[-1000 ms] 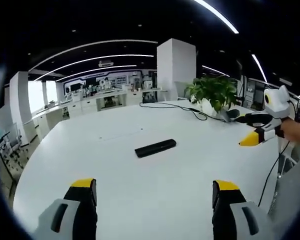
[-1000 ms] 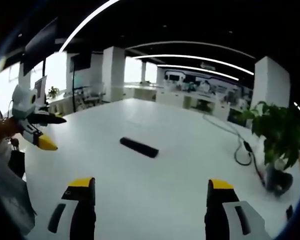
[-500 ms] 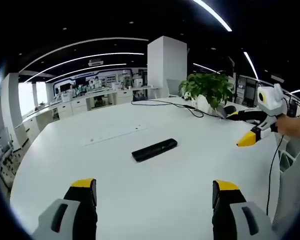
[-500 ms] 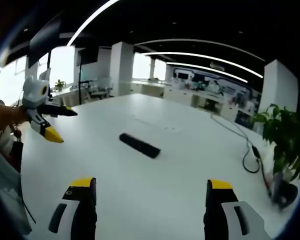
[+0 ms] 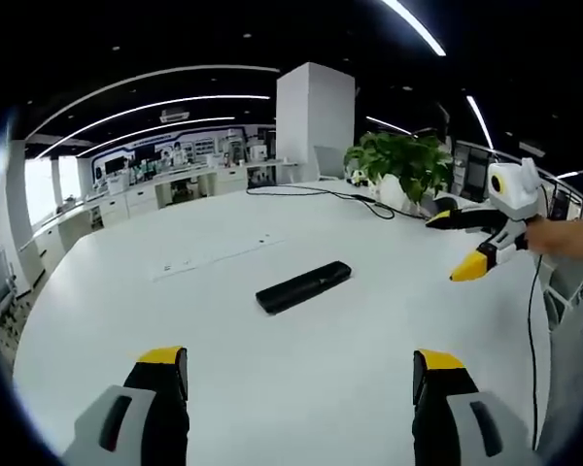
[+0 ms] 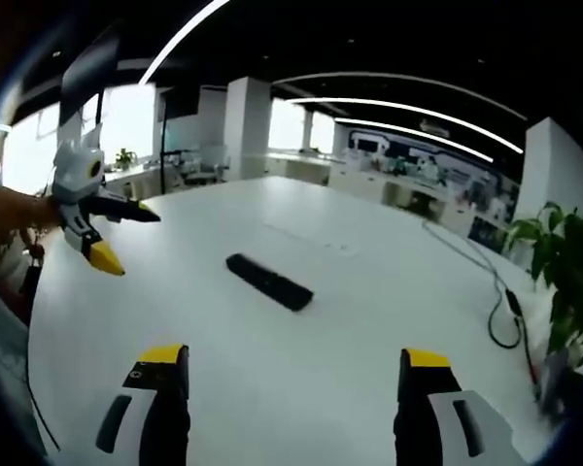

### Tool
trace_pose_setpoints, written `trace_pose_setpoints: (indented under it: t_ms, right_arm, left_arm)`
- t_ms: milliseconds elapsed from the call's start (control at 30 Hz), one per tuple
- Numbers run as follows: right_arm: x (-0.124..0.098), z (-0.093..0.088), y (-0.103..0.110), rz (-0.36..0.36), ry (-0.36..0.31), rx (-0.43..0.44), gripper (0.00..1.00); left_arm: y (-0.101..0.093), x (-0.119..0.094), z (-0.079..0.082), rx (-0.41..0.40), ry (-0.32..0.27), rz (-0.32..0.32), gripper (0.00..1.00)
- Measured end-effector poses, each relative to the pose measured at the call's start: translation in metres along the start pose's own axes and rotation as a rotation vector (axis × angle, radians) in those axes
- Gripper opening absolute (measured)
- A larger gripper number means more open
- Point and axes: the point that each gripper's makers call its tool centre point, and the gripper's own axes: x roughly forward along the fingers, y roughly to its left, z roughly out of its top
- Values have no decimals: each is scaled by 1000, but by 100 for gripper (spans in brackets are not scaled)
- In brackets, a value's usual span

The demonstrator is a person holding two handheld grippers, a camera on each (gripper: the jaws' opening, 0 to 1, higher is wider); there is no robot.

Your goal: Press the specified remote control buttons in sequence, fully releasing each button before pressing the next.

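Yellow-tipped left gripper [image 5: 301, 374] and right gripper [image 6: 296, 374] spread, above remote [image 5: 303, 286]

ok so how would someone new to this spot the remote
Start with the big white table running through the office. Out on its bare middle lies the remote, a slim black bar lying flat, nearer than the potted plant and the black cable at the far end. It is the one straight, dark thing on the white top, untouched by either claw.
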Motion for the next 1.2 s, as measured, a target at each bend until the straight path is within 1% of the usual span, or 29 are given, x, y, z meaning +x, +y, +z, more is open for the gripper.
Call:
trace_pose_setpoints:
  t_ms: [67,167,333,433,533,633,667,767,833,867,967,1067,1133,1200]
  right_arm:
    - [5,0,-2,7,2,-9,87]
    - [12,1,-6,25,-3,-45,87]
    - [20,7,-10,56,-22,-65,87]
    - [27,7,-14,75,-15,-85,87]
    - [33,6,-14,106,-12,-85,87]
    - [41,6,-12,144,-15,-116,87]
    - [45,8,-12,159,-21,-133,88]
    - [53,13,-13,188,-37,-147,90]
    - [61,15,-17,209,-38,-155,89]
    - [66,14,-18,221,-29,-166,89]
    - [74,15,-20,246,-28,-182,88]
    - [78,14,-17,261,-21,-193,86]
    - [83,11,-19,270,-11,-195,84]
    - [85,10,-17,287,-10,-189,85]
  left_arm:
    - [1,3,2,5,-9,-10,100]
    - [2,11,4,10,-16,-32,100]
    - [3,23,3,40,-2,-51,100]
    - [5,29,3,43,0,-68,100]
    - [7,35,4,69,1,-87,100]
    - [6,41,6,103,-4,-132,100]
    - [5,44,5,124,-2,-154,98]
    - [5,51,4,161,8,-185,97]
    - [8,57,3,161,21,-196,97]
    - [9,59,3,163,23,-201,97]
    - [10,67,7,178,22,-227,97]
    - [10,72,10,180,22,-247,97]
    - [9,77,12,180,17,-272,96]
    - [8,82,13,179,18,-293,96]
